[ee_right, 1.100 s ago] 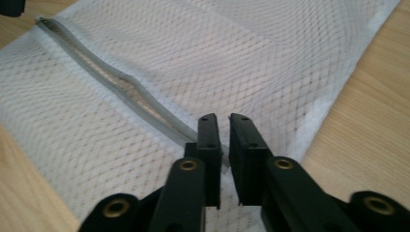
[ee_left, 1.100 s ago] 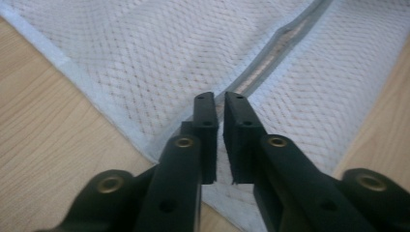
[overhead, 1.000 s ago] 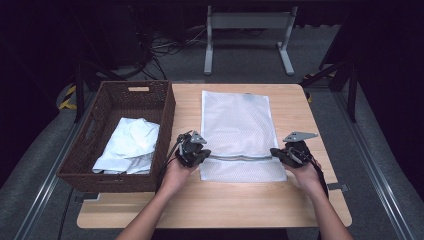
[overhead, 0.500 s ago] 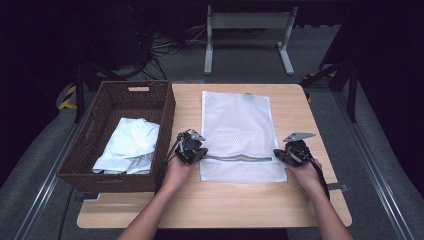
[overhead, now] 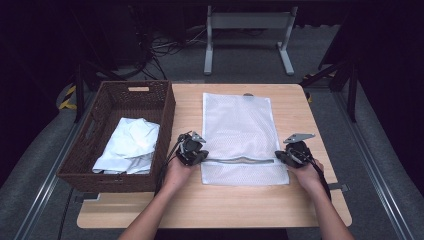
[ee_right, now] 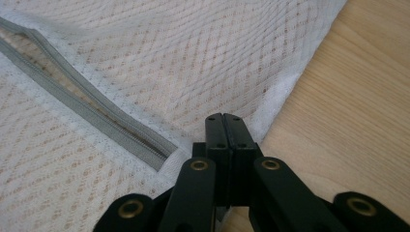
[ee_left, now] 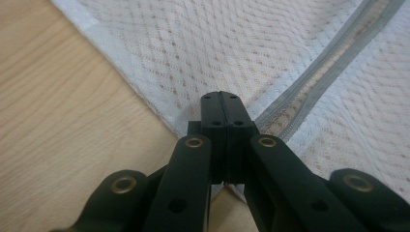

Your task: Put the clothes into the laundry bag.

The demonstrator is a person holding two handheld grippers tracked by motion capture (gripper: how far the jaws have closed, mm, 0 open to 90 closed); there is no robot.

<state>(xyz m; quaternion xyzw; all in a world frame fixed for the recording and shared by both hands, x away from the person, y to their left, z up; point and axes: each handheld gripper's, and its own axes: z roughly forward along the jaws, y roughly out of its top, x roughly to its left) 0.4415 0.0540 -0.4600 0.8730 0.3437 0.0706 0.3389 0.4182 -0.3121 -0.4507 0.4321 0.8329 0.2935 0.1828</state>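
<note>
Both tools, left tool [overhead: 192, 150] and right tool [overhead: 294, 154], stay pinching the mesh bag [overhead: 238, 130] edges; nothing has shifted, zipper [overhead: 240, 161] gaping, ready for filling.

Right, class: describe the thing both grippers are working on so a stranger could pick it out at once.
On the wooden table, right of the brown wicker basket, lies a flat white mesh bag. Unlike the crumpled white cloth in the basket, it lies smooth and has a grey zipper across its near end.

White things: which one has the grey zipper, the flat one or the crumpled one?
The flat white mesh bag on the wooden table; the crumpled white cloth lies zipperless in the brown wicker basket.
</note>
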